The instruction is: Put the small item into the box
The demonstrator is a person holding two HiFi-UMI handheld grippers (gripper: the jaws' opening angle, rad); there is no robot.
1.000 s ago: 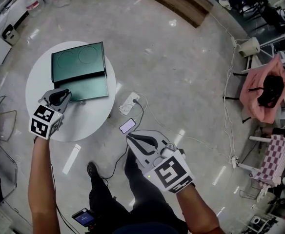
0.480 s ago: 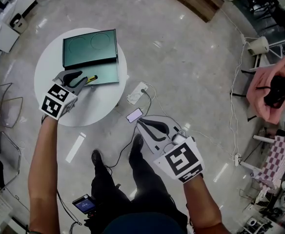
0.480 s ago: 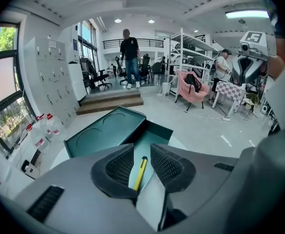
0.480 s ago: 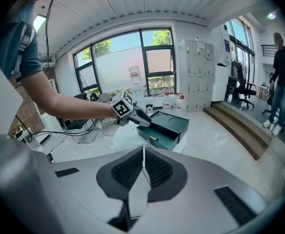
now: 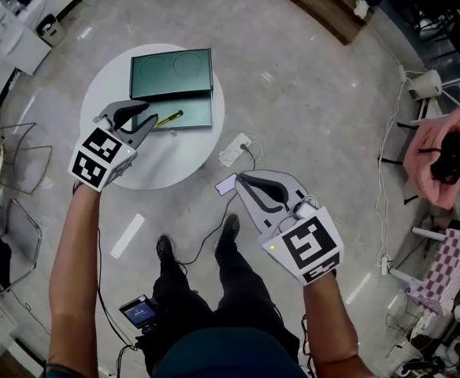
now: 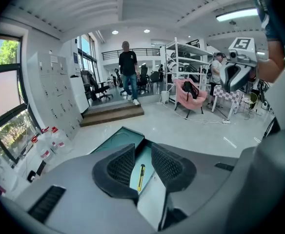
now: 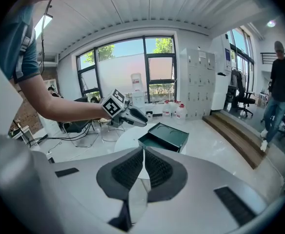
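Observation:
A dark green box (image 5: 184, 110) lies open on the round white table (image 5: 167, 164), its lid (image 5: 172, 72) folded back. The small item, a yellow utility knife (image 5: 168, 120), rests in the box tray near its front edge. My left gripper (image 5: 150, 117) hovers just left of the knife; its jaws are opening and no pad touches it. In the left gripper view the knife (image 6: 140, 176) shows through the gap of the left gripper (image 6: 142, 148), lying in the box (image 6: 117, 143). My right gripper (image 5: 242, 179) hangs shut and empty over the floor, off the table.
A white power strip (image 5: 235, 150) and a phone (image 5: 226, 184) lie on the floor beside the table, with cables trailing. Metal chair frames (image 5: 13, 160) stand at the left, a pink chair (image 5: 443, 160) at the right. A person (image 6: 129, 71) stands far off by a wooden step (image 6: 111, 114).
The left gripper's jaws have opened and let go of the yellow knife, which now lies in the box tray. The gripper has drawn back slightly. The right gripper stays shut.

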